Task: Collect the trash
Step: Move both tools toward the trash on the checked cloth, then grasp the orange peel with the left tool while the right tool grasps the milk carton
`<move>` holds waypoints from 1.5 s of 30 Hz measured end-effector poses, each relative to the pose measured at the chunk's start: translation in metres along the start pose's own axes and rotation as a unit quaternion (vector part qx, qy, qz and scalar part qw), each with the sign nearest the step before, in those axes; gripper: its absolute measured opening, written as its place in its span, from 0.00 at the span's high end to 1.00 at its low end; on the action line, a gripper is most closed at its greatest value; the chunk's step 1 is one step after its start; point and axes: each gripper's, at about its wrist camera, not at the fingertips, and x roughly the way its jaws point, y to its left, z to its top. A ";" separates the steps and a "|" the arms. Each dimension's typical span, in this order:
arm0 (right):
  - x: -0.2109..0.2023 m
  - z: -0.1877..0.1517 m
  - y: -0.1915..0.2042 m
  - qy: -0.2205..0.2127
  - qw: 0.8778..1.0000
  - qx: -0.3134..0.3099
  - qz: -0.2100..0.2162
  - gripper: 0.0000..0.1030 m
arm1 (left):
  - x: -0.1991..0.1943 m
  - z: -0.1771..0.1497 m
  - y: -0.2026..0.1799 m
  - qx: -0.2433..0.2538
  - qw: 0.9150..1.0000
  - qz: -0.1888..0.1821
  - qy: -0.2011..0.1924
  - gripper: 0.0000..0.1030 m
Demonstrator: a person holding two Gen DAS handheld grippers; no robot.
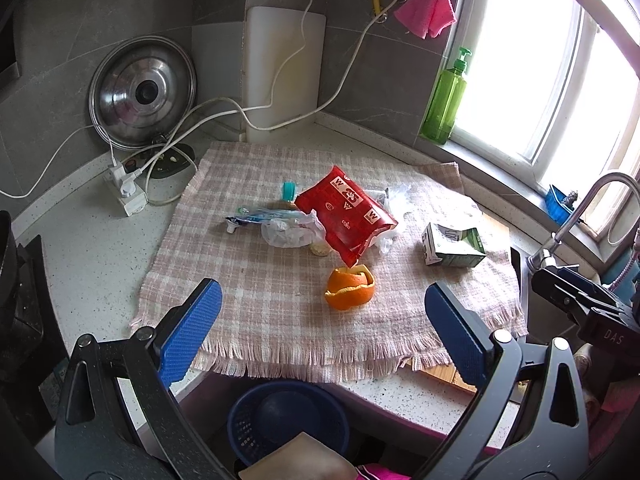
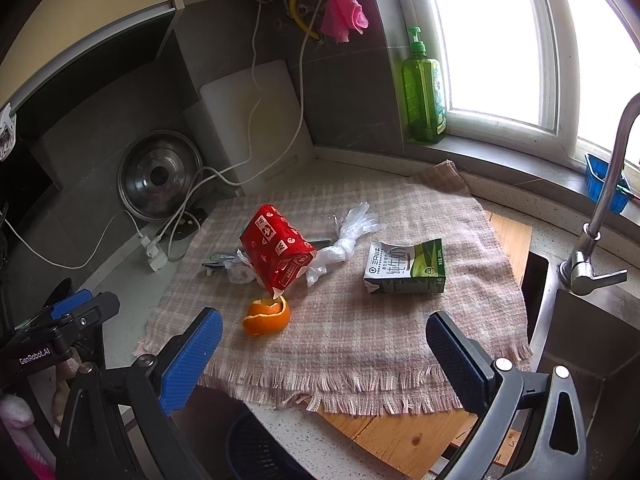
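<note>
On a pink checked cloth [image 1: 280,312] [image 2: 360,340] lie an orange peel [image 1: 351,288] [image 2: 267,316], a red snack wrapper [image 1: 347,212] [image 2: 276,254], a green-and-white milk carton [image 1: 454,246] [image 2: 406,268], crumpled clear plastic [image 1: 290,232] [image 2: 348,240] and a squeezed tube [image 1: 256,215]. My left gripper [image 1: 322,320] is open and empty, hovering over the cloth's near edge in front of the peel. My right gripper [image 2: 324,346] is open and empty, near the cloth's front edge. A blue basket [image 1: 286,420] [image 2: 256,448] sits below the counter edge.
A pot lid [image 1: 142,94], a white cutting board [image 1: 284,68], a power strip with cables [image 1: 126,188] and a green soap bottle [image 1: 446,100] [image 2: 424,92] line the back. A faucet [image 2: 600,200] and sink are at the right. A wooden board [image 2: 384,436] lies under the cloth.
</note>
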 end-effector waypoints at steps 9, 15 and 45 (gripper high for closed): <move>0.037 -0.003 -0.039 0.002 0.998 0.048 0.034 0.03 | 0.040 -0.013 0.011 -0.034 0.997 -0.030 0.061 0.00; 0.058 0.009 -0.066 -0.006 0.999 0.031 0.004 0.03 | 0.069 -0.017 0.009 -0.054 0.993 -0.042 0.096 0.00; 0.206 0.086 -0.039 0.173 0.897 -0.398 0.078 0.03 | 0.199 -0.029 -0.013 -0.136 0.974 -0.022 0.179 0.22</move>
